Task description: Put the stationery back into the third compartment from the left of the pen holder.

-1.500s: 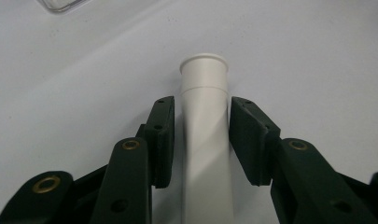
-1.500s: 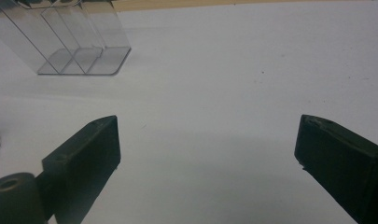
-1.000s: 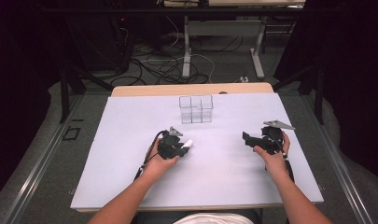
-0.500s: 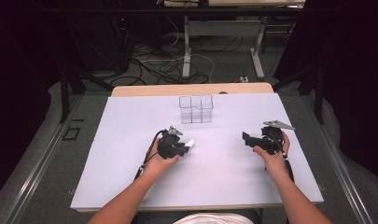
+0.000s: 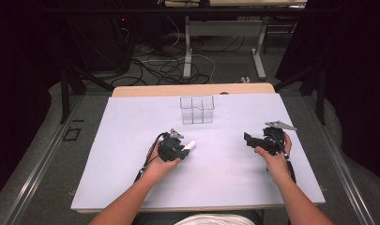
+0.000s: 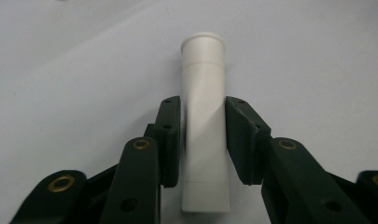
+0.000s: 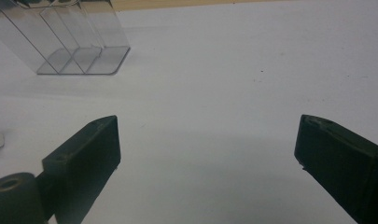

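A white plastic tube [image 6: 203,70] lies on the white table cover, capped end pointing away from me. My left gripper [image 6: 203,106] has its two black pads against the tube's sides around the middle. Its jaws have just been opening slightly, with the tube still between them. In the high view the left gripper [image 5: 177,149] sits left of centre, the tube [image 5: 190,145] sticking out to its right. My right gripper [image 5: 249,138] rests at the right, pointing left. Its jaws [image 7: 207,140] stand wide open with nothing between them.
A clear plastic holder [image 5: 197,110] with several compartments stands at the back middle of the table cover [image 5: 122,140]; it also shows upper left in the right gripper view as the clear holder [image 7: 70,42]. A wooden table edge [image 5: 192,90] runs behind it. Cables lie on the floor beyond.
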Motion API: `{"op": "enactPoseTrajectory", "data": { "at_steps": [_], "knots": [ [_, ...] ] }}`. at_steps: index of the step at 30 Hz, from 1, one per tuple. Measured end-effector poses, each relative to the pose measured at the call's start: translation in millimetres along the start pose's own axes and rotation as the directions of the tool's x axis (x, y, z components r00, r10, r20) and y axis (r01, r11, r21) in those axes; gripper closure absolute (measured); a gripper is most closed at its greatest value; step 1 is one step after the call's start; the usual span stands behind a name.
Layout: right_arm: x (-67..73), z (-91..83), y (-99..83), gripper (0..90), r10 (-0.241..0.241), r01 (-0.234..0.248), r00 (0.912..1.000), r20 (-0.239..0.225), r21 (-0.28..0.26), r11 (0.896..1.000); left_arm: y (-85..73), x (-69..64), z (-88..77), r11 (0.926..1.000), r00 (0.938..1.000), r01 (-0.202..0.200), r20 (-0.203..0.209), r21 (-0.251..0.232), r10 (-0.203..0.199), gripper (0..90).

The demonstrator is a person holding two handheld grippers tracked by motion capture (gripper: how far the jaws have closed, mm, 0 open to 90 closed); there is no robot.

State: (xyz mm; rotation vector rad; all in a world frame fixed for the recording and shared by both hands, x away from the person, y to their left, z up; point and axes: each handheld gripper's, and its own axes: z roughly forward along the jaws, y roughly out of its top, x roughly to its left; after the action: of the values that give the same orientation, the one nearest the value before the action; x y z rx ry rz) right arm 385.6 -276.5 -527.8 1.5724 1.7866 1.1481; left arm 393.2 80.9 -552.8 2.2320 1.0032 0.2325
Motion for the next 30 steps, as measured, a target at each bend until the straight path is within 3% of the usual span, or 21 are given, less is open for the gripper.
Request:
{"op": "enactPoseTrajectory", "data": {
  "at_steps": [9,15,16,23,30],
  "knots": [
    [-0.3,-0.1,0.4,6.1,-0.001,0.001,1.0,0.002,-0.001,1.0,-0.5,-1.6,-2.6,1.0,0.9999,0.002,-0.016,0.007,-0.002,70.4],
    [-0.2,0.1,0.3,6.1,0.002,-0.002,1.0,-0.001,0.0,1.0,2.2,0.9,-8.3,0.9997,0.9997,0.018,-0.018,-0.02,-0.018,70.5],
    [-0.2,0.2,0.3,6.1,0.001,-0.001,1.0,-0.001,0.001,1.0,2.6,0.7,-9.8,0.9991,0.9992,0.037,-0.011,-0.022,-0.038,70.5],
    [1.9,0.0,0.4,6.2,0.002,-0.002,1.0,-0.005,0.0,1.0,7.3,4.2,-21.4,0.9939,0.9988,0.048,-0.002,-0.099,-0.048,70.4],
    [7.3,-0.2,1.1,6.4,-0.009,0.009,0.9997,-0.022,0.003,1.0,10.8,1.3,-29.6,0.9799,0.9981,0.061,0.011,-0.19,-0.06,70.4]
  ]
}}
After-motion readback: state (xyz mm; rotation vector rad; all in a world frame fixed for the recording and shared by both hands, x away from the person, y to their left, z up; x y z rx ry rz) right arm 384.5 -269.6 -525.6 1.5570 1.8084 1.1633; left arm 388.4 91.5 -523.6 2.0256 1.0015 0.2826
